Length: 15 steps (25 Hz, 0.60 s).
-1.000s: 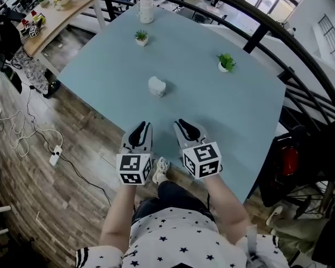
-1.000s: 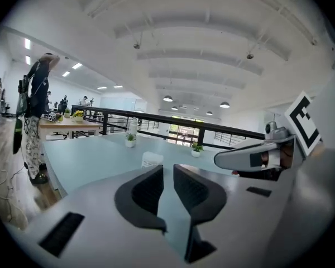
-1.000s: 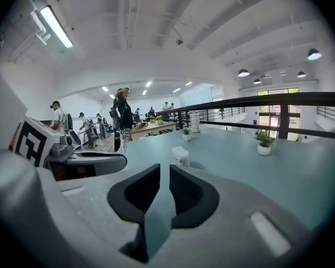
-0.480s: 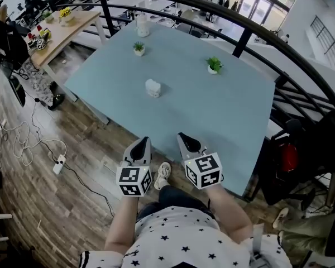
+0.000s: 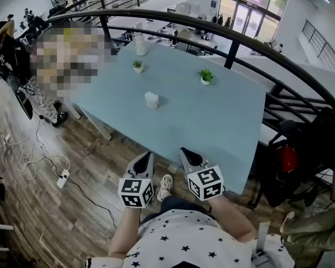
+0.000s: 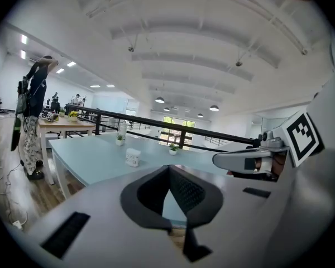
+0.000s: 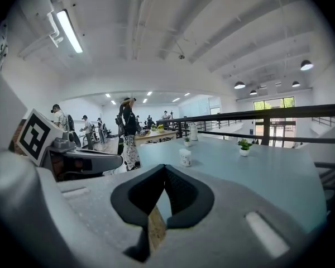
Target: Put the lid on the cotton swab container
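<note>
The white cotton swab container (image 5: pixel 151 99) stands alone on the light blue table (image 5: pixel 223 121), far ahead of both grippers. It also shows small in the left gripper view (image 6: pixel 133 157) and the right gripper view (image 7: pixel 185 157). At this distance I cannot tell how its lid sits. My left gripper (image 5: pixel 147 156) and right gripper (image 5: pixel 185 151) hang side by side over the wooden floor, short of the table's near edge. Both are shut with nothing between the jaws, as the left gripper (image 6: pixel 168 169) and right gripper (image 7: pixel 164 169) show in their own views.
Two small potted plants (image 5: pixel 137 66) (image 5: pixel 205 77) and a pale jar (image 5: pixel 140 46) stand toward the table's far side. A black curved railing (image 5: pixel 240 38) runs behind the table. Cables and a power strip (image 5: pixel 62 178) lie on the floor at left; a dark bag (image 5: pixel 285 161) sits at right.
Both grippers have drawn back from over the table's near edge to over the floor. The table and the container now lie farther away in the head view.
</note>
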Motion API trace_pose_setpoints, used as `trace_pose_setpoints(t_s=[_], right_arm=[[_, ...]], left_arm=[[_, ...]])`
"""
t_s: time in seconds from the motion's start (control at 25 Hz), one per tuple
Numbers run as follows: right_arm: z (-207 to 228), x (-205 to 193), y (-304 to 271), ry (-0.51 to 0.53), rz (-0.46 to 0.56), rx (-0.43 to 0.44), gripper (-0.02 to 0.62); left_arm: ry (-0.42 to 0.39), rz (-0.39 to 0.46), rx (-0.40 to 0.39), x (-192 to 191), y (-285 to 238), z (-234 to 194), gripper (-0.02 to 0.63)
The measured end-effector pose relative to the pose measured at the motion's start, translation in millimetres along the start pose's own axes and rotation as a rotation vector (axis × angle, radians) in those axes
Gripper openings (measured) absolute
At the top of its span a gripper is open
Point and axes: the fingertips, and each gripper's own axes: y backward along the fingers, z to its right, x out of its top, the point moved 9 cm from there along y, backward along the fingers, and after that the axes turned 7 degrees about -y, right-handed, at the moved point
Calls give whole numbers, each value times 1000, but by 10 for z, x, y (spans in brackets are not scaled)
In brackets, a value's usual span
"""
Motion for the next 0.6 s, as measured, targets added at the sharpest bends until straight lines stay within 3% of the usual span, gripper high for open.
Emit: trace_pose_setpoints(t_s=[0.6], right_arm=[[-179, 16, 358, 12, 58, 1, 6]], left_arm=[[-10, 40, -9, 50, 342, 145, 2]])
